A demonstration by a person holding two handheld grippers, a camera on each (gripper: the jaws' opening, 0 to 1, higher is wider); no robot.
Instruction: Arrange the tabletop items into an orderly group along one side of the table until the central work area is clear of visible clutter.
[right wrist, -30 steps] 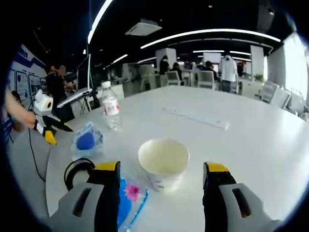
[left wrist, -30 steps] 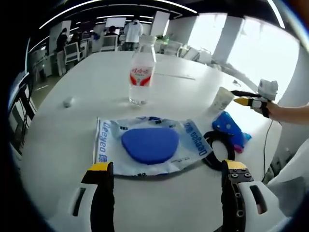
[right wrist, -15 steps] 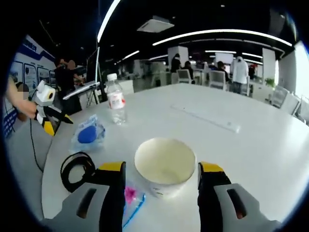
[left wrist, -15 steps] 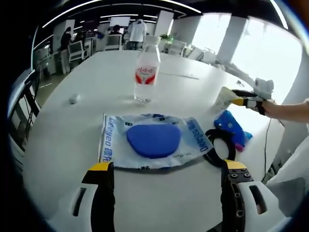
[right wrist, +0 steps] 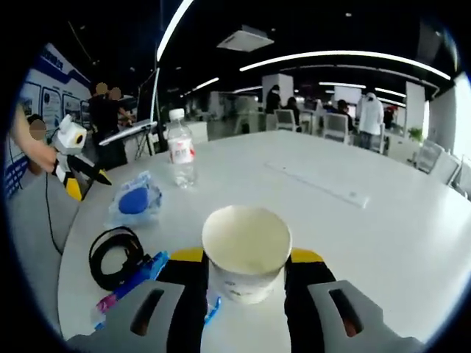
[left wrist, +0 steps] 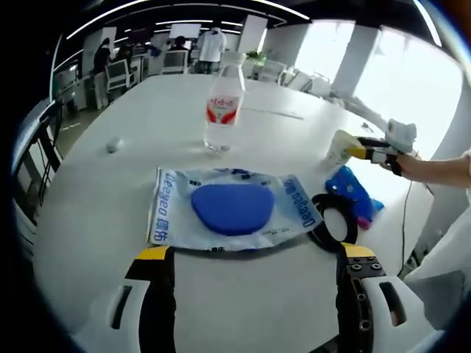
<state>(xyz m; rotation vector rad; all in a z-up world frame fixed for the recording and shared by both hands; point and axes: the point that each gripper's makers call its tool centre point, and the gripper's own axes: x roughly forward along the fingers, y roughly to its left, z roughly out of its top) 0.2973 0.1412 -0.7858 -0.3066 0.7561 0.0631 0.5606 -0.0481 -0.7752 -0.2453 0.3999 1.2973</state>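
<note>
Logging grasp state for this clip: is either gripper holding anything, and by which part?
The right gripper has its jaws at the sides of the paper cup; a firm grip cannot be told. The left gripper is open and holds nothing.

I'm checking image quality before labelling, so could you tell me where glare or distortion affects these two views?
Left gripper view: the windows at upper right are blown out white, and the fisheye curves the table's edge. Right gripper view: the room is dim, ceiling light strips bow into arcs, and the paper cup looms large.
</note>
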